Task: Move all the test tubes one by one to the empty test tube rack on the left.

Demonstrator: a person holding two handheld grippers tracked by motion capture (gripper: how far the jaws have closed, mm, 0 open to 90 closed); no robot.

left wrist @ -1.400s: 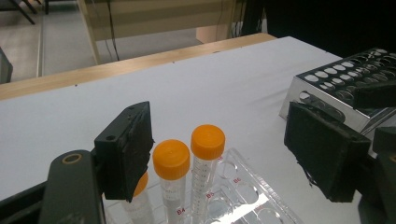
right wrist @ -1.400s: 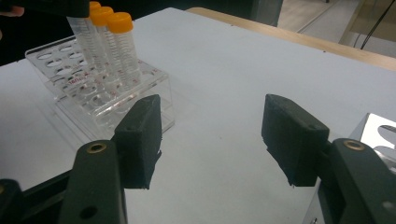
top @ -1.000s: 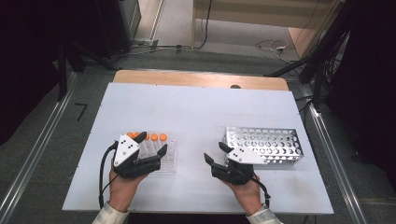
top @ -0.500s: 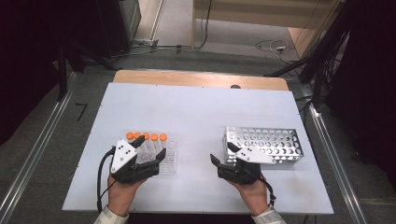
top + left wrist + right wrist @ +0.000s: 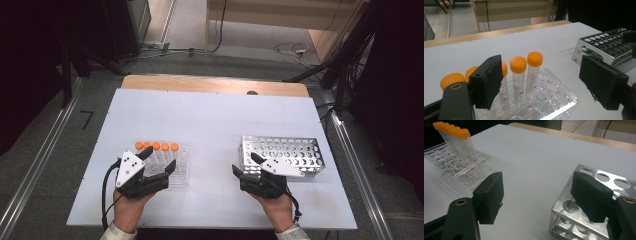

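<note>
my left gripper (image 5: 159, 161) has its jaws wide apart around the near end of the clear rack (image 5: 554, 97), gripping nothing; five orange-capped tubes (image 5: 518, 75) stand in it. my right gripper (image 5: 245, 166) has just been opening, nothing held, one jaw over the metal rack (image 5: 574, 212) corner.

Lower left of the high view: five capped tubes (image 5: 156, 148) stand in a clear rack (image 5: 176, 170); lower right, well apart, a perforated metal rack (image 5: 295, 150), seemingly empty.
</note>
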